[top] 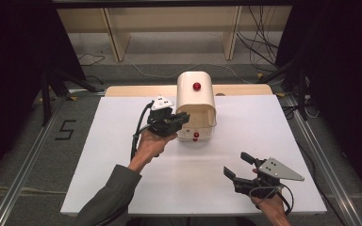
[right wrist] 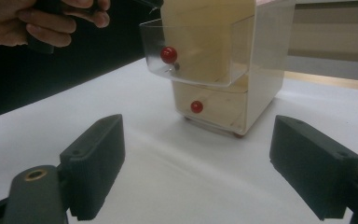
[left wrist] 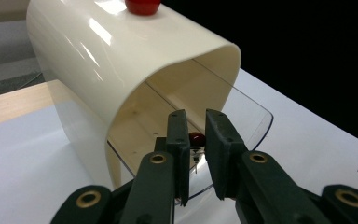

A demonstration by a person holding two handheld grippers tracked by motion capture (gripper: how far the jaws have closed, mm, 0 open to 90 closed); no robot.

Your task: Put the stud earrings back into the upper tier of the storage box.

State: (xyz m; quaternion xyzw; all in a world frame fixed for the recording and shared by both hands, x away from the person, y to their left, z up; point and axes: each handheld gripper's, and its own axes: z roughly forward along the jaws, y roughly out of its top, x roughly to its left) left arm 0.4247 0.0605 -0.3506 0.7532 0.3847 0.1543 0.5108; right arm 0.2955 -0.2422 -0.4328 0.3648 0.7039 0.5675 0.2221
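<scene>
— At the twelve-o'clock middle of the white table [top: 122,179] we have the cream, round-topped plastic cabinet [top: 195,92], with its upper clear plastic drawer [right wrist: 200,56] standing out from the front and the lower one shut. Where is our left gripper [left wrist: 196,140]?

— Right at that upper drawer's small red ball knob [left wrist: 196,138]. Our jaws are narrow, one on each side of the knob, but we cannot tell whether they actually pinch it.

— And our right gripper [top: 240,165]?

— Down at five o'clock, jaws wide, holding nothing, well apart from the cabinet.

— What worries us?

— The knob is small and round, so a loose grip could slip off. The cabinet looks light and nothing steadies it; we judge a hard tug might drag it, or tip it toward six o'clock. A crooked pull could jam the drawer.
</scene>
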